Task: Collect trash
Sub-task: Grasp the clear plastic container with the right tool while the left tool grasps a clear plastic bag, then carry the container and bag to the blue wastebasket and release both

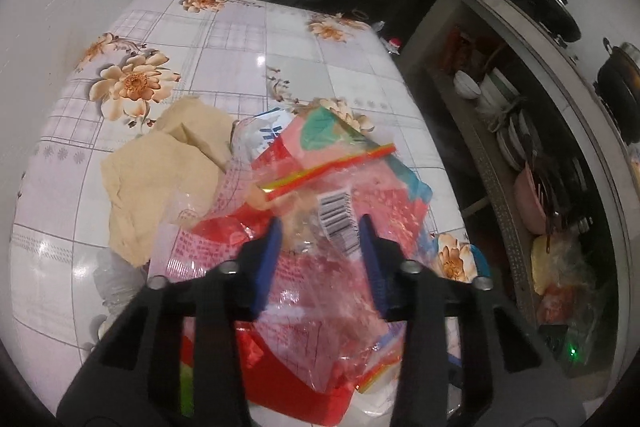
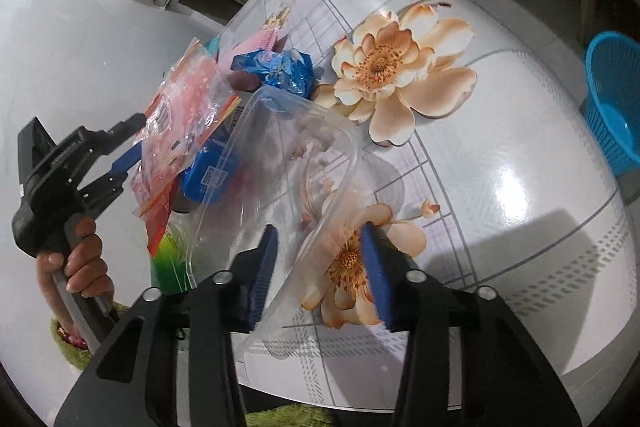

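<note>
Where the flowery table [image 1: 248, 39] meets the white wall, I see trash piled; my left gripper [image 1: 320, 227] pinches a red plastic bag [image 1: 332, 267], jaws part closed; only the right view shows my right gripper [image 2: 320, 247] nipping a clear tub [image 2: 304, 163] beside a blue basket [image 2: 612, 107].

Close wrist views (shared table [image 1: 248, 39])

Each hand-held gripper is a matte black plastic frame. On the left hand-held gripper [image 1: 320, 227] and the right hand-held gripper [image 2: 320, 247], two angular arms carry round silver screw heads at the pivots and end in ribbed blue pads [image 1: 370, 259]. Rectangular slots are cut into the arms. A bare hand [image 2: 80, 263] wraps the left one's black grip, below which runs a pale handle.
</note>
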The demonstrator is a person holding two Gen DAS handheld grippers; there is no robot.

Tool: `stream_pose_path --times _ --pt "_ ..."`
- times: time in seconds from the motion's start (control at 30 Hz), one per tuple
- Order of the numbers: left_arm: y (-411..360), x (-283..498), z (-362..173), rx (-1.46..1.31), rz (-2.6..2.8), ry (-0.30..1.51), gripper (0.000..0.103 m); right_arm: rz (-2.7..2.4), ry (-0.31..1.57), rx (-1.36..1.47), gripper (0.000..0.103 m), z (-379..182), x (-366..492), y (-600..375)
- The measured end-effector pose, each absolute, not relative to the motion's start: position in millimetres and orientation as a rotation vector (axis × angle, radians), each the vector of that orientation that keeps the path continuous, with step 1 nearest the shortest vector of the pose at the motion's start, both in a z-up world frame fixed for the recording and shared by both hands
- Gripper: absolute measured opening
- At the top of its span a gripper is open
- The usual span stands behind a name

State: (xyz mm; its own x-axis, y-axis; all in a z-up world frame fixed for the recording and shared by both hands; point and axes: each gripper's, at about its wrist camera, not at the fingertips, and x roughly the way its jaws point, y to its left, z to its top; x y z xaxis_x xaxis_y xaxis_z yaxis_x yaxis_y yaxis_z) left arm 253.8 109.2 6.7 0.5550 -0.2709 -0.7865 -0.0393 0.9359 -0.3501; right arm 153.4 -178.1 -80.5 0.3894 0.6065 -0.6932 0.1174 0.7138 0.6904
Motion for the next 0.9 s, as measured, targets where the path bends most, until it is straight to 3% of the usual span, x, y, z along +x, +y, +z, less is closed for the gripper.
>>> stream_pose_path --times 0.1,0.27,0.9 --pt "108.1 252.4 7.5 -0.345 -0.135 0.967 0.013 0.346 1.142 0.755 0.024 -81.4 153.6 -179.2" --pt "106.1 246.6 14.2 -0.347 -0.143 0.927 0.006 0.336 1.122 0.780 0.007 -80.6 148.3 -187.7" --pt "17.1 203.9 102.4 -0.230 -0.334 0.720 0.003 0.222 0.907 0.860 0.004 -56.1 108.3 -285.8"
